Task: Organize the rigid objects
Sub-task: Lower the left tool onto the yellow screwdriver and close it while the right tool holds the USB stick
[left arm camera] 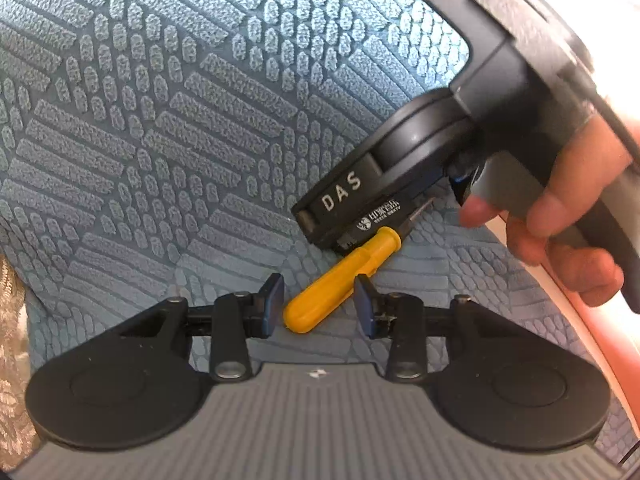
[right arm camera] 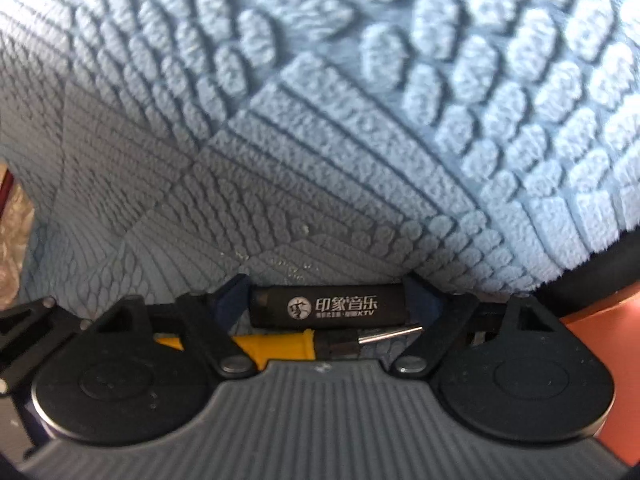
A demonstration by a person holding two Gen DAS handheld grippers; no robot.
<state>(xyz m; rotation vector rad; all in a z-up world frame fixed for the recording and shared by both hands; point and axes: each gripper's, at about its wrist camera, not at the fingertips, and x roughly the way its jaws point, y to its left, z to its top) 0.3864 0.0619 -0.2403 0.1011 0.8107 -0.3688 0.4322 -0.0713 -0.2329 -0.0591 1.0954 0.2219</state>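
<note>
The right tool point(right arm camera: 326, 312) has its two fingers clamped end to end on a small black rectangular bar with white printed lettering point(right arm camera: 328, 309), looks like a lighter or some promo stick, held crosswise just above the textured blue-grey mat point(right arm camera: 280, 140) covering the worktop. Right underneath it lies a yellow plastic-handled screwdriver point(left arm camera: 340, 280), with its dark collar and metal shaft poking out toward the right in the right wrist view. The left tool point(left arm camera: 319, 304) is down low with its jaws spread fairly wide, one finger on each side of the yellow handle's butt end, but I can't tell whether either pad is actually touching it; it doesn't look gripped yet. The person's right hand point(left arm camera: 560, 232) is wrapped around the other tool's handle close by. What worries me is how crowded this is: the two tools sit almost on top of each other, so if the left one closes and lifts, I'd guess the screwdriver handle knocks into the black bar or the right tool's body. Also it would be grabbing near the very end of a rounded, slick handle, so the thing could pivot or squirt out. And the bar is only pinched by its short ends, so a bump might twist it loose.
</note>
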